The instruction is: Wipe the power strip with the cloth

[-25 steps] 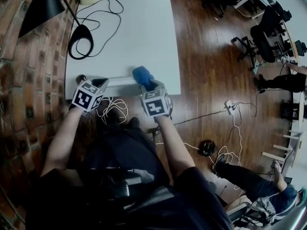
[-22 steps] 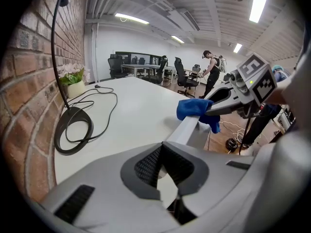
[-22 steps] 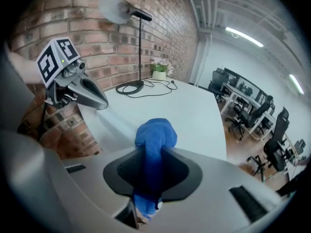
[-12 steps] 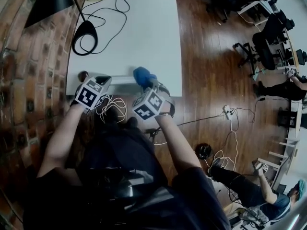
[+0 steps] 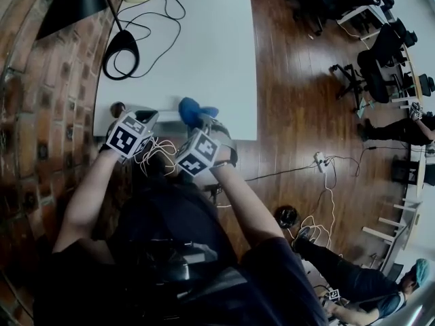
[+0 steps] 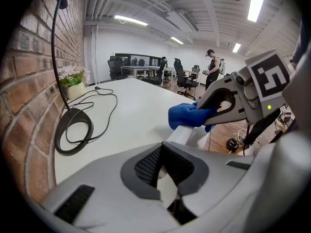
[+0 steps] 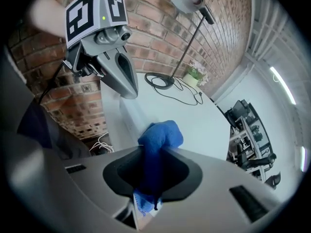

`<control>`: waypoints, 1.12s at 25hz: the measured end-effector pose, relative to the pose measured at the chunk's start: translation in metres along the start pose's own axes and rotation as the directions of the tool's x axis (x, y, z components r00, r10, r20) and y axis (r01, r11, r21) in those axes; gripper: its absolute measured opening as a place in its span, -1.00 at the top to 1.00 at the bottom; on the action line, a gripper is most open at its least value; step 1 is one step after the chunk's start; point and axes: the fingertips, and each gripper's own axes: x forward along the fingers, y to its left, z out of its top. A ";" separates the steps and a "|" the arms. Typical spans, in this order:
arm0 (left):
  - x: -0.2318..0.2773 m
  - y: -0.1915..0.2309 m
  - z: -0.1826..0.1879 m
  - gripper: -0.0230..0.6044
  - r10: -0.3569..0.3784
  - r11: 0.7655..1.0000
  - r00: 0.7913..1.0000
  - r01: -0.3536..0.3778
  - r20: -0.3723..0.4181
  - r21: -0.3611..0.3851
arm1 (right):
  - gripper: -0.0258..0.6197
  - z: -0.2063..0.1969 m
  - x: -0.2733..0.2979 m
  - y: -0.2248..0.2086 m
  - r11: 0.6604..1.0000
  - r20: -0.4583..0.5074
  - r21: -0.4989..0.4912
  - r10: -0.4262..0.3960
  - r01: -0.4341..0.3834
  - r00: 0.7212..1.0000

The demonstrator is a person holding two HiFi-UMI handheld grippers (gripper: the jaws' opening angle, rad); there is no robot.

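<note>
Holding the power strip (image 5: 168,114) down is my left gripper's (image 5: 149,115) whole job right now: its jaws are closed tight on the strip's left end, as far as I can judge from the white body running straight into them in the left gripper view, so the strip should not skate about while I rub it. The strip lies along the near edge of the bench (image 5: 211,46), towards the near left corner, which puts it within easy reach of both hands. My right gripper (image 5: 195,119) is clamped on the blue cloth (image 5: 189,107), with a wad bunched out past the jaw tips, so that fabric rather than plastic meets the strip. That wad sits on top of the strip, just beside the left gripper and to its right. I judge the wipe to be under way. I would not swear how hard the cloth presses. The lamp base (image 5: 122,47) and its black cord (image 5: 160,12) sit well apart, near the far left corner.
</note>
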 end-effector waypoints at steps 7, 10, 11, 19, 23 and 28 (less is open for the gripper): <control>-0.002 -0.001 0.001 0.92 -0.007 1.000 1.000 0.007 0.002 -0.013 | 0.68 0.007 -0.003 0.002 0.998 0.035 0.054 0.020 -0.021 0.999; -0.002 -0.001 0.001 0.92 -0.011 1.000 1.000 0.011 0.001 -0.009 | 0.68 0.012 -0.001 0.004 0.998 0.048 0.055 0.027 -0.030 0.998; -0.002 -0.001 0.001 0.92 -0.014 1.000 1.000 0.014 0.000 -0.011 | 0.68 0.016 0.000 0.007 0.998 0.056 0.057 0.035 -0.038 0.998; 0.001 -0.002 0.003 0.92 -0.016 1.000 1.000 0.017 0.010 -0.026 | 0.68 0.039 0.006 0.015 0.999 0.101 0.007 0.044 -0.045 0.994; -0.001 -0.002 0.004 0.91 -0.014 0.999 1.000 0.014 0.005 -0.029 | 0.68 0.060 0.007 0.029 0.993 0.135 0.012 0.112 -0.115 0.984; -0.001 -0.002 0.003 0.91 -0.003 0.999 1.000 0.004 0.007 -0.040 | 0.67 0.073 0.009 0.036 0.987 0.172 0.033 0.152 -0.160 0.973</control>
